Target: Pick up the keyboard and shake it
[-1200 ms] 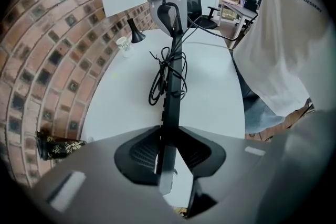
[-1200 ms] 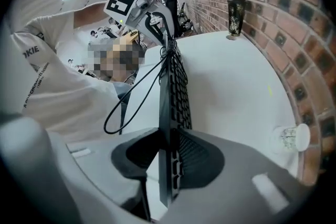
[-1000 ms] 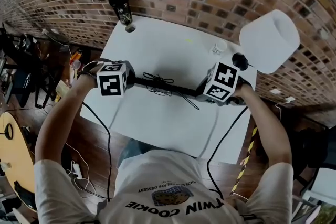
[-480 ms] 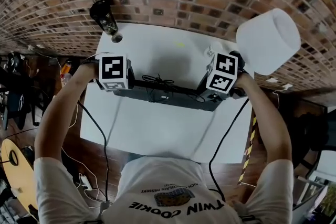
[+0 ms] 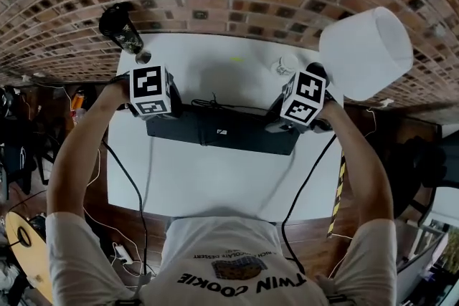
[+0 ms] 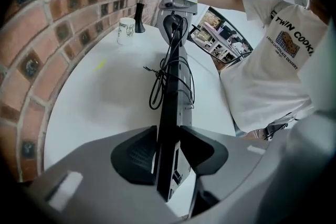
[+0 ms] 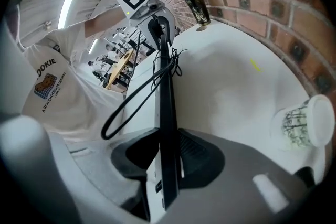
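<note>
A black keyboard (image 5: 222,132) hangs over the white table (image 5: 215,183), held at both ends and tipped so its broad underside faces me. Its black cable (image 6: 156,86) dangles in loops from the middle. My left gripper (image 5: 168,115) holds the left end. In the left gripper view the keyboard (image 6: 170,86) stands on edge between the pads of the left gripper (image 6: 169,152), whose jaws are opening. My right gripper (image 5: 280,124) is shut on the right end. The right gripper view shows the keyboard (image 7: 167,92) clamped in the right gripper (image 7: 167,157).
A dark tumbler (image 5: 118,29) stands at the table's far left corner by the brick wall. A small white cup (image 5: 285,66) sits at the far right, next to a large white lamp shade (image 5: 366,54). Cords trail off the table's near edge.
The keyboard has rolled from edge-on to showing its broad underside. Both grippers, still at its ends, have shifted toward the brick wall.
</note>
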Demonstrator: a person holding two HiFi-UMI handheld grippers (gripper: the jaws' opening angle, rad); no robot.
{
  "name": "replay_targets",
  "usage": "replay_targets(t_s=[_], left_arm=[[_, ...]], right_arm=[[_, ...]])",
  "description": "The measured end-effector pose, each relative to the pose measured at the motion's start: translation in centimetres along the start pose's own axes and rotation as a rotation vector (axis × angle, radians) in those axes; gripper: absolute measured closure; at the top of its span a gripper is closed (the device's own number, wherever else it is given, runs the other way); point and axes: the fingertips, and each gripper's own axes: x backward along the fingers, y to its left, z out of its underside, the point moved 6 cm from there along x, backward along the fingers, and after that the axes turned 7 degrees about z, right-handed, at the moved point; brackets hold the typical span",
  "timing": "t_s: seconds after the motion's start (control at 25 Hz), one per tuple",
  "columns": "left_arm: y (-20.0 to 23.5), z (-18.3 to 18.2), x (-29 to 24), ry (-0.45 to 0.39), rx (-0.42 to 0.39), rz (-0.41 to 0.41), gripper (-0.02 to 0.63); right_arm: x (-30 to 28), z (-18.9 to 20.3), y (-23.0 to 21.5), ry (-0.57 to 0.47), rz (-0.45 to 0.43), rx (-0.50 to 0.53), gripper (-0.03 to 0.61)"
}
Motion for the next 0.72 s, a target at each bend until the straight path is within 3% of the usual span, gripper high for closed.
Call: replay_targets(t_s=[0.24,0.44,0.72], left_arm=[[1.8,0.1,-1.2,-0.002,-0.006,0.005,0.442],[3.2,0.5,-2.1,-0.043,0.054,0.05,0.426],[4.5,0.8,-3.4,-0.043,0.08,0.071,0.392]], right_arm=[[-0.9,0.8,-1.8,-0.062,-0.058,-0.096,0.465],[-1.5,1.4,-3.2,-0.088,-0.098,-0.158,0.456],[-2.4,2.0,-4.9,-0.146,-0.114,-0.225,0.44]])
